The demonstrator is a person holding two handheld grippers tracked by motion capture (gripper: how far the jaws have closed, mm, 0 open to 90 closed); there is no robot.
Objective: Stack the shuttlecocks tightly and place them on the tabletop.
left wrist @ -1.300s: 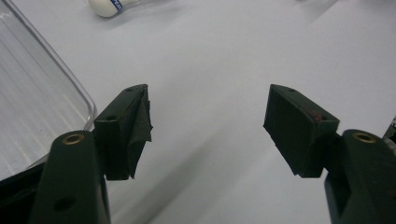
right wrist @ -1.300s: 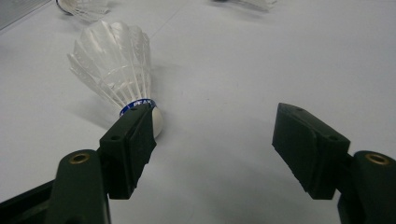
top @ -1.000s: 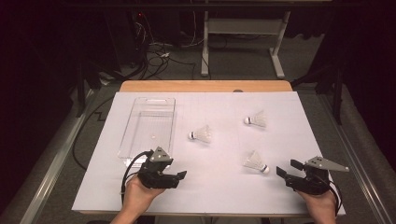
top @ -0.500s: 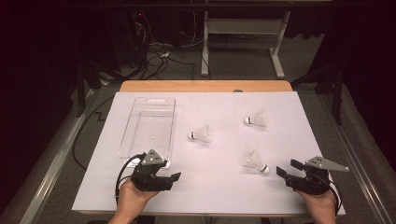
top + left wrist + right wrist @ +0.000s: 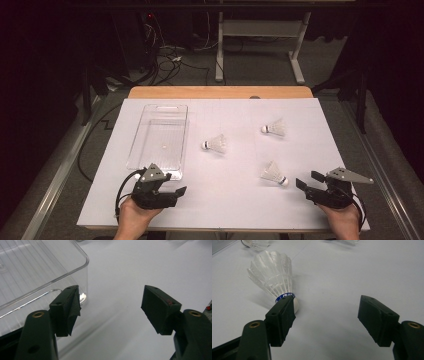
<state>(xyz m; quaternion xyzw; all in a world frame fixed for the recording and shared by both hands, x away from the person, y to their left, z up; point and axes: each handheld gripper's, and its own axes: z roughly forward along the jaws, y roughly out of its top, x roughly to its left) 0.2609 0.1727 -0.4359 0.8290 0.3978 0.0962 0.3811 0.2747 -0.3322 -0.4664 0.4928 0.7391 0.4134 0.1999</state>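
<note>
While both hands rest at the near edge, a white sheet covers the table, the largest thing in the high view. On its left part lies a clear tray, long axis running away from the person, nothing in it. Three shuttlecocks lie on their sides to the right of it. The middle shuttlecock points its cork left toward the tray. The far shuttlecock also points its cork left. The near shuttlecock lies slanted, feathers up-left, cork down-right toward the right gripper.

The left gripper sits just beside the tray's near right corner, held from below by the left hand, pointing right. Its jaws stand wide apart with nothing between them; in the left gripper view the tray corner is just past the left jaw.

The right gripper, held by the right hand, points left, jaws wide apart and gripping nothing. In the right gripper view the near shuttlecock's cork lies just behind the left jaw's tip.
</note>
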